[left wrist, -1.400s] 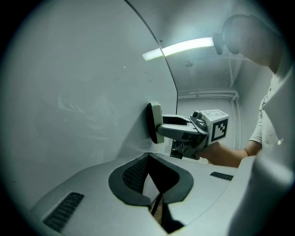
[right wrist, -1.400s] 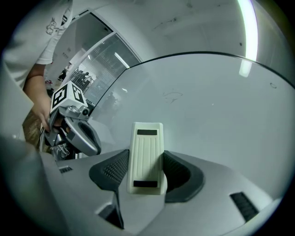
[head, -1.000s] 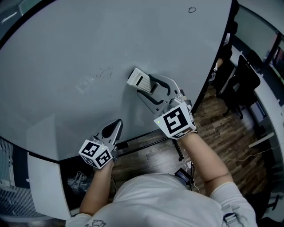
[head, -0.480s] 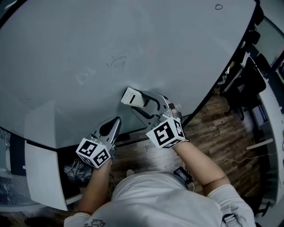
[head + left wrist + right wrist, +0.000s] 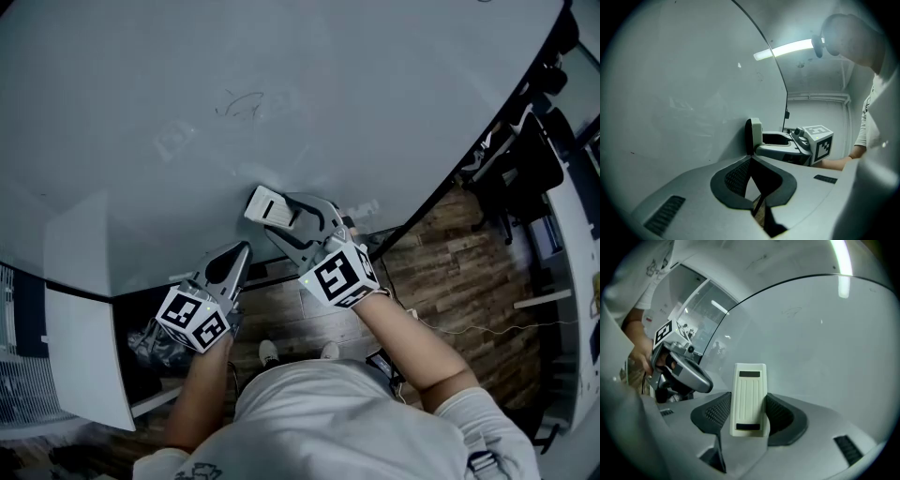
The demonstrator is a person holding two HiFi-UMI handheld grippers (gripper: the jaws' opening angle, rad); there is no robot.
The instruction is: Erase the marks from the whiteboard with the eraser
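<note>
**Eraser slides down toward the whiteboard's bottom edge**

Nearest the camera in the head view, the person's white shirt (image 5: 347,422) fills the lower frame, both forearms reaching forward. The left hand-held gripper (image 5: 240,253) sits at the lower edge of the whiteboard (image 5: 309,84). Its own view shows its jaws (image 5: 751,161) clenched tip to tip with nothing between them, as they were a second ago.

Just beyond and to its right, the right hand-held gripper (image 5: 279,219) is grasping the white eraser (image 5: 265,206). In its own view the ribbed plastic back of the eraser (image 5: 749,397) stands upright between the two dark pads (image 5: 715,414). From the left gripper view the eraser (image 5: 753,136) seems to lie with its dark felt face flat on the board, though the contact line is hard to make out.

A second ago the eraser was level with the faint marks (image 5: 239,106) and beside them. It now lies well below them, close to the board's bottom edge. The marks remain, pale and smudged.

Farther off at the right are the wooden floor (image 5: 441,272) and dark chairs (image 5: 511,183).
</note>
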